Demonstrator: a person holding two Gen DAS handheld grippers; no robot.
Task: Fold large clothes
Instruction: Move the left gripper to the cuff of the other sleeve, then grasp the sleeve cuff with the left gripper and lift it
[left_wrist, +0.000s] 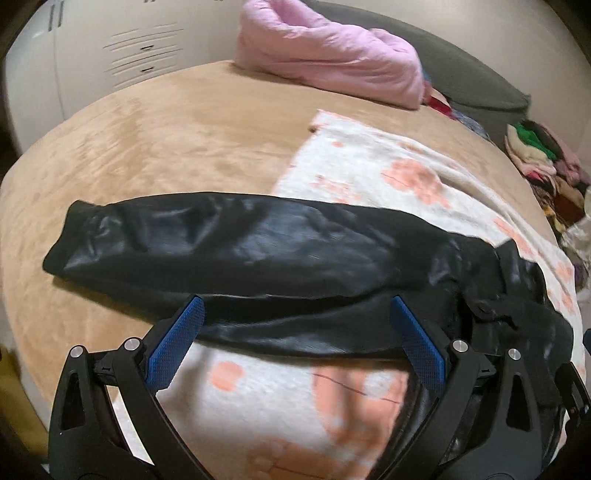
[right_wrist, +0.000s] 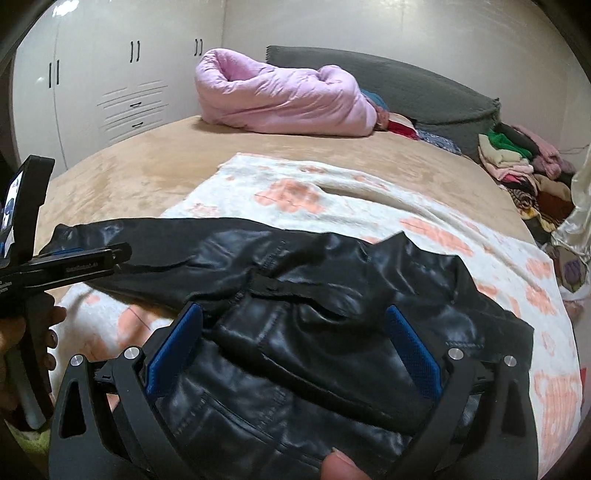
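the left gripper (left_wrist: 295, 306) is spread wide, empty, hovering at the near edge of the black jacket's sleeve (left_wrist: 207, 236), which stretches left across the tan bed (left_wrist: 147, 147). the black jacket (right_wrist: 295, 332) lies on a floral blanket (right_wrist: 369, 195). the right gripper (right_wrist: 293, 314) gapes wide over its body, gripping nothing.

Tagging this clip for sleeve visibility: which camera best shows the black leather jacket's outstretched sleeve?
Left wrist view: the black leather jacket's outstretched sleeve spans the frame, cuff to shoulder, unobstructed. In the right wrist view the sleeve is foreshortened and the left gripper hides its cuff end.
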